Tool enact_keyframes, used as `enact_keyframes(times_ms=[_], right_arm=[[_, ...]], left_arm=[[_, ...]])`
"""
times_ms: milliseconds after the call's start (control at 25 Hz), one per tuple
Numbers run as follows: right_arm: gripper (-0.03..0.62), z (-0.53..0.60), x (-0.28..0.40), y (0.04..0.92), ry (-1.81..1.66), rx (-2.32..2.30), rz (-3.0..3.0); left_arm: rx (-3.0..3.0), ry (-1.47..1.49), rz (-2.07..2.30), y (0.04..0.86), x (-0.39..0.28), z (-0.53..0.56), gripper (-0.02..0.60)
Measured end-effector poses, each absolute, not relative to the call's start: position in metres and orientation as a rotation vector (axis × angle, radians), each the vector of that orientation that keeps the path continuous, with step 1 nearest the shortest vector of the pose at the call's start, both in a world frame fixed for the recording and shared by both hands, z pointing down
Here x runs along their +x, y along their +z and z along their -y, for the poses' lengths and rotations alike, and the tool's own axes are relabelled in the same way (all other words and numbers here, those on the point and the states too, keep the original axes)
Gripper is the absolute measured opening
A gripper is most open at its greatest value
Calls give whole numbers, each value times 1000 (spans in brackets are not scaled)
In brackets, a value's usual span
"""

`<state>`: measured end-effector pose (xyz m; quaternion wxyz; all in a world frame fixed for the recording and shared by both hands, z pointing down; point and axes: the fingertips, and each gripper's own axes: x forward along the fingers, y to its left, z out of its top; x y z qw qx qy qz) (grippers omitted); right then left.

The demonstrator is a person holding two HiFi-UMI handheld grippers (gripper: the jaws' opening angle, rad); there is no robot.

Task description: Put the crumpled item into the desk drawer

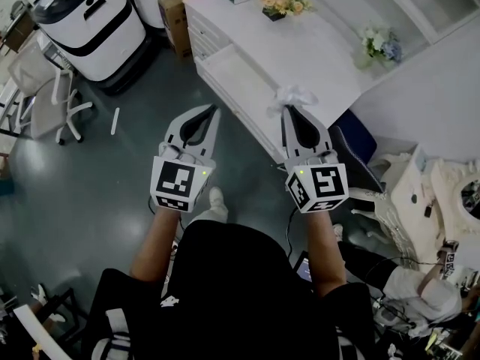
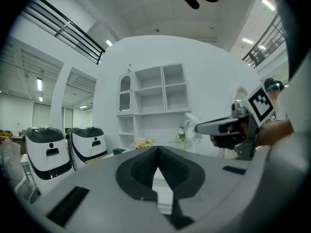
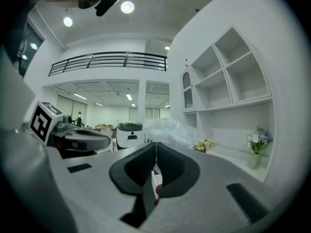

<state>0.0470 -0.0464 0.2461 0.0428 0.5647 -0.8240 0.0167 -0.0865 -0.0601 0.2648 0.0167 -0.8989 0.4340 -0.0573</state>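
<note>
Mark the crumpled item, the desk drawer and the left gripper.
crumpled item (image 1: 292, 96), head view, middle of the white wad.
desk drawer (image 1: 238, 75), head view, bare bottom of the open drawer.
left gripper (image 1: 214, 109), head view, its closed fingertips.

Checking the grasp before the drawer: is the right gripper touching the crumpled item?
Touching. In the right gripper view, the right gripper pinches the crumpled item at its closed tips.

This is looking like a robotics lab in a big open hall. White wheeled machines (image 1: 90, 21) are standing on a grey floor (image 1: 112, 186) beside a cardboard box (image 1: 176, 13) and an office chair (image 1: 52, 96). A railed mezzanine (image 3: 107, 61) is running overhead. A staged white surface (image 1: 300, 43) with flowers (image 1: 283, 4) and shelving (image 2: 163, 89) is mimicking a home study.
</note>
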Motion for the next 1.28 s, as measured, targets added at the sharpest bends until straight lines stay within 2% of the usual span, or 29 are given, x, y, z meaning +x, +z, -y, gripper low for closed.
enact_keyframes(times_ms=[840, 1280], right_arm=[[3, 114, 23, 276, 113, 1775, 2449], [3, 133, 47, 303, 174, 1743, 2422]], left_arm=[[-2889, -230, -1244, 298, -101, 131, 6], [-2934, -274, -1223, 323, -69, 149, 6]])
